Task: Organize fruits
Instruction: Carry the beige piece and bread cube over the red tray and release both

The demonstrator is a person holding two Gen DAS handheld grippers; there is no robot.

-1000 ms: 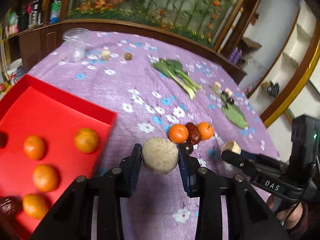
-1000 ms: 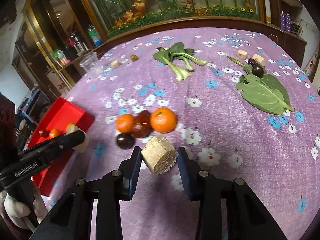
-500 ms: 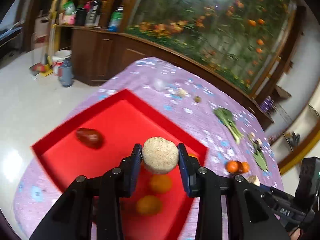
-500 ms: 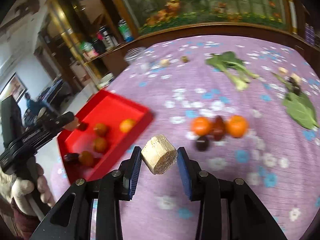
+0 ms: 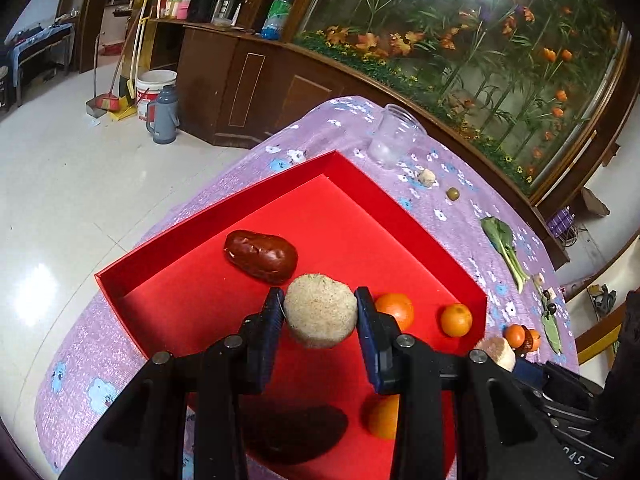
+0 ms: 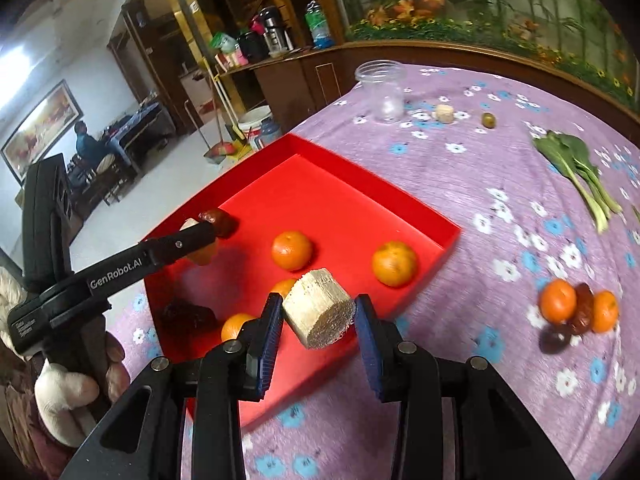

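My left gripper [image 5: 320, 312] is shut on a round beige cut chunk [image 5: 320, 320] and holds it above the red tray [image 5: 280, 184]. In the tray lie a dark red date [image 5: 260, 256] and three oranges [image 5: 394, 310]. My right gripper [image 6: 318, 316] is shut on a beige cylinder chunk [image 6: 318, 314] over the tray's near edge [image 6: 400, 296]. The left gripper [image 6: 202, 236] also shows in the right wrist view, over the tray's left part, with a gloved hand [image 6: 64, 396] holding it. On the cloth to the right lie two oranges [image 6: 558, 300], a date [image 6: 582, 308] and a dark plum [image 6: 554, 340].
A clear plastic jar [image 6: 382, 90], a small beige piece [image 6: 444, 113] and a green olive [image 6: 488, 120] sit beyond the tray. Leafy greens [image 6: 576, 168] lie at the right. The table edge [image 5: 168, 216] drops to the floor left of the tray. A person sits far off.
Both grippers have swung left from the fruit cluster on the cloth to the red tray, each still carrying its beige chunk. The tray now fills both views.
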